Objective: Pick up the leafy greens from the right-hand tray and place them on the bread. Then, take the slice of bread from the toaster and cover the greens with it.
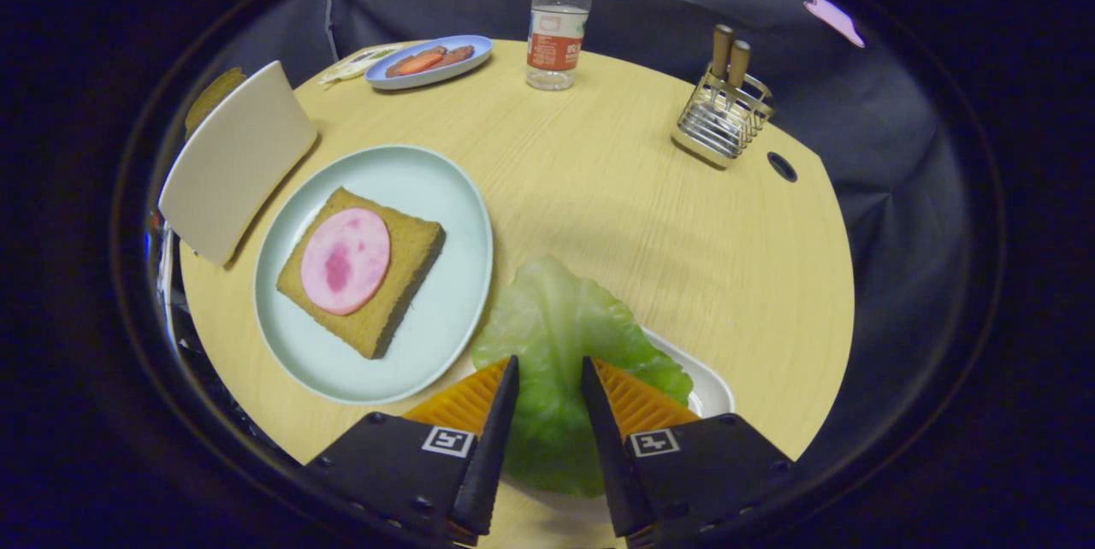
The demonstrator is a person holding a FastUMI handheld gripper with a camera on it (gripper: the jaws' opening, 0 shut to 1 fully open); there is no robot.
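Observation:
A green lettuce leaf (552, 335) lies on a white tray (706, 386) near the table's front edge, and its far end hangs over the tray's rim. My gripper (549, 361) is open. Its fingers stand on either side of the leaf's middle rib, and a gap shows between each finger and the rib. To the left, a pale green plate (445, 190) holds a brown bread slice (402, 275) topped with a round pink ham slice (345, 260). Further left stands a white toaster (235, 160) with the brown edge of a bread slice (211, 96) showing behind it.
At the back of the round wooden table (650, 215) are a blue plate (466, 61) with reddish food pieces, a water bottle (559, 23) and a wire rack (723, 117) holding two wooden-handled tools. A small cable hole (782, 166) is near the rack.

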